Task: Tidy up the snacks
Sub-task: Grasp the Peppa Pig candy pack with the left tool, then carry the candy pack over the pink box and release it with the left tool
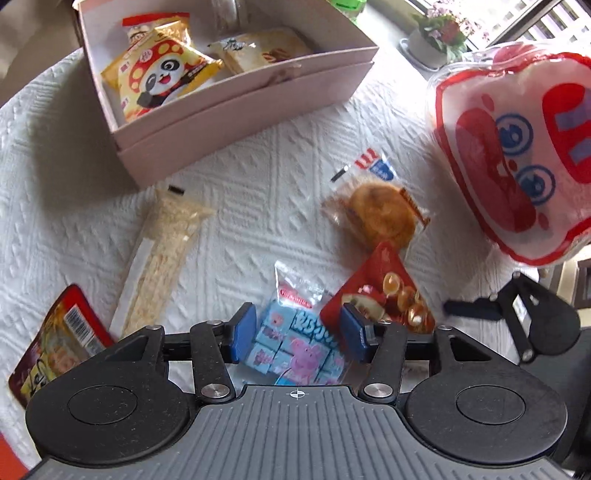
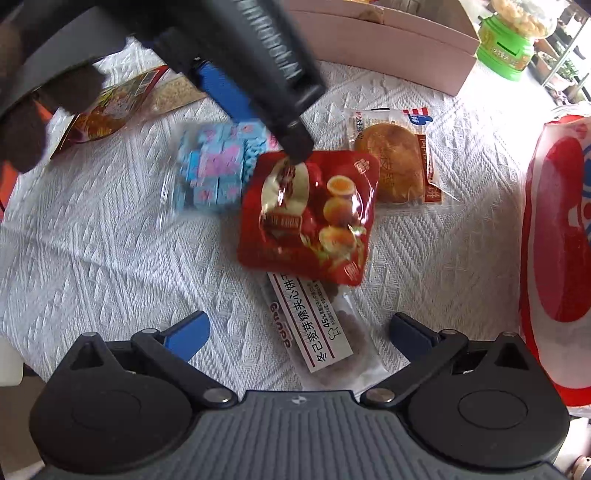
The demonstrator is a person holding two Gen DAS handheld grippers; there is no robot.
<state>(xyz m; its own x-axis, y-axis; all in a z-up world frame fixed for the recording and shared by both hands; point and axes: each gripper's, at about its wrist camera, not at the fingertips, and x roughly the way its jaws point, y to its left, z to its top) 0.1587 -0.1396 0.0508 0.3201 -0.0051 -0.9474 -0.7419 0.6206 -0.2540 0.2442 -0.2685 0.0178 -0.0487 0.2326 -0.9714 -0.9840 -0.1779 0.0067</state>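
My left gripper (image 1: 298, 332) points down at the white tablecloth with its blue pads apart. A blue bag of pig-print candies (image 1: 295, 347) lies between and below them, blurred in the right wrist view (image 2: 218, 166). A red egg-snack packet (image 1: 384, 299) lies just right of it, and one left finger overlaps its top edge (image 2: 310, 214). My right gripper (image 2: 299, 334) stands wide open over a white-labelled biscuit sleeve (image 2: 328, 343), its pads clear of it. The pink box (image 1: 240, 99) at the back holds panda snack packs (image 1: 162, 74) and a cake pack (image 1: 258, 48).
On the cloth lie a long rice-cracker stick (image 1: 162, 258), a wrapped round pastry (image 1: 380, 214), a dark red packet (image 1: 55, 339) and a large red-and-white bag (image 1: 517, 147). A green-lidded jar (image 2: 506, 51) and a flower pot (image 1: 439, 33) stand behind.
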